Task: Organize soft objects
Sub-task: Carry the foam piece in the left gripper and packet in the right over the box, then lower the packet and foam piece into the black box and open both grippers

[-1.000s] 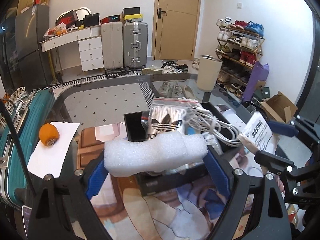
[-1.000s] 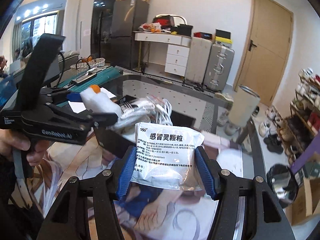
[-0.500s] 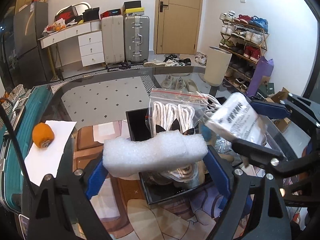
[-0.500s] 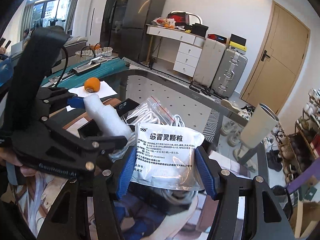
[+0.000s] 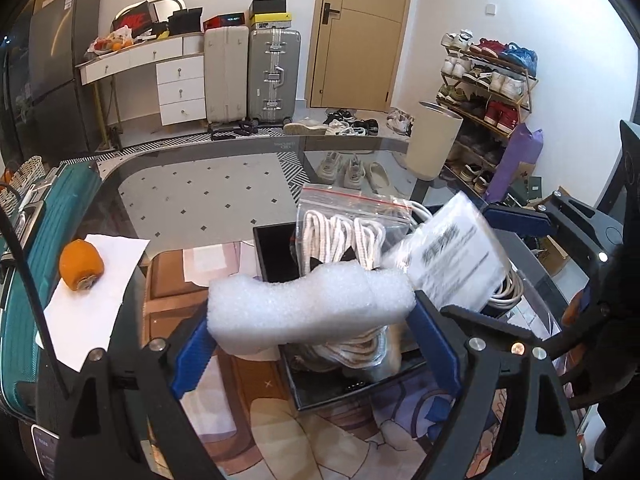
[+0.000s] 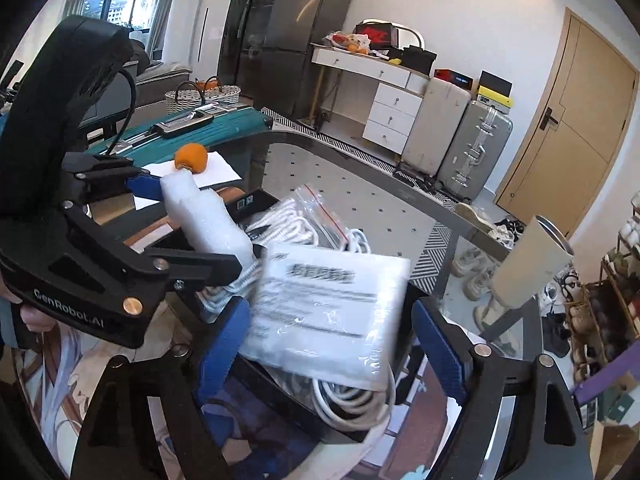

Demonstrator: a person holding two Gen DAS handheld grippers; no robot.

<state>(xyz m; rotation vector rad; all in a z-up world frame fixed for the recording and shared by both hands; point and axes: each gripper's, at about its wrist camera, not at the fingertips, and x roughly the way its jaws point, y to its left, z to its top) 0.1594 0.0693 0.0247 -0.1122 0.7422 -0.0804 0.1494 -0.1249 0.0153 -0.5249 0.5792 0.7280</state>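
Note:
My left gripper (image 5: 308, 344) is shut on a white foam piece (image 5: 308, 308), held crosswise over the near edge of a black box (image 5: 272, 248). In the box lie a zip bag of white laces (image 5: 340, 236) and a coiled white cable (image 6: 352, 400). My right gripper (image 6: 332, 340) hangs over the same box with its jaws opening. A white medicine sachet (image 6: 328, 312) sits blurred between the blue pads (image 6: 440, 344), with gaps on both sides. In the right wrist view the left gripper (image 6: 192, 220) and its foam (image 6: 208, 224) are at the left.
An orange (image 5: 80, 266) rests on white paper (image 5: 92, 304) at the left, beside a teal suitcase (image 5: 36, 264). The box stands on a printed mat (image 5: 280, 432) over a glass table (image 5: 200, 196). A cream bin (image 5: 434, 140) and a shoe rack (image 5: 488, 84) stand beyond it.
The right gripper carried the sachet over the black box and its jaws have spread; the sachet is now loose and blurred. The left gripper with the foam edged slightly toward the box.

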